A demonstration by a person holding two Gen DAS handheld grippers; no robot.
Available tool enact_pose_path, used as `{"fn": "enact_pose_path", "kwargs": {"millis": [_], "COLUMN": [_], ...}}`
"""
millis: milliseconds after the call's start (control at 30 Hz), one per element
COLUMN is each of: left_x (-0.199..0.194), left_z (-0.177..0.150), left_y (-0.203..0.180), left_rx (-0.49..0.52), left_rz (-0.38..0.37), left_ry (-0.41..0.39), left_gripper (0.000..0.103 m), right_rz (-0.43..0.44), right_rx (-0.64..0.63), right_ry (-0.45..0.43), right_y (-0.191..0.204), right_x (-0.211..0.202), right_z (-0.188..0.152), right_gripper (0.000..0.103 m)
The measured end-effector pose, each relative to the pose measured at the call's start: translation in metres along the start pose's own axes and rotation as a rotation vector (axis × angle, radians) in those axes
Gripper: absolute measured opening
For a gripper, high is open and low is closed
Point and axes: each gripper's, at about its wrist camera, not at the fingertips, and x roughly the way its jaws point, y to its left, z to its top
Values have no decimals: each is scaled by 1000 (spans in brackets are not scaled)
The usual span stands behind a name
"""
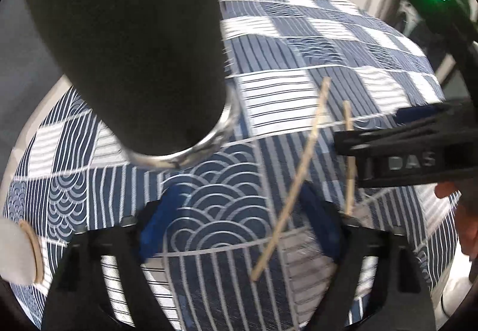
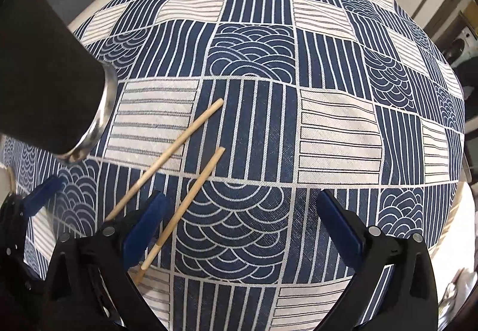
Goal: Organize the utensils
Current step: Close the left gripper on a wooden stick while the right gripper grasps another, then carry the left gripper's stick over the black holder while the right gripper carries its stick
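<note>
Two chopsticks loose on the bench, both my jaws wide and empty.

Left wrist view: my left gripper [image 1: 239, 220] gapes, holding nothing; two thin pale wooden chopsticks [image 1: 294, 178] lie on the blue-and-white patterned cloth [image 1: 298, 41], right of the matte black cylinder with a silver rim [image 1: 134, 41].
Right wrist view: my right gripper [image 2: 242, 229] is equally spread; both sticks sit right of the cylinder. I judge them light, stiff and prone to rolling; pinch mid-length.

black cylinder [image 1: 125, 41] top cut off; left view motion-blurred; shorter chopstick [image 1: 349, 157] partly hidden
</note>
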Motion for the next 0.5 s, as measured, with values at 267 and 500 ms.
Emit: {"fn": "enact_pose_path", "kwargs": {"millis": [267,500], "left_x": [-6,-12], "left_z": [1,-12], "left_y": [-7,17], "left_rx": [-8,-276], "left_rz": [-79,-205], "left_ry": [12,67], "left_gripper": [10,5], "right_rz": [19,120], "right_rx": [-69,-44], "right_ry": [-61,6], "right_y": [-5,-34], "right_x": [-18,-20], "right_z": [-19,-12], "right_gripper": [18,5]}}
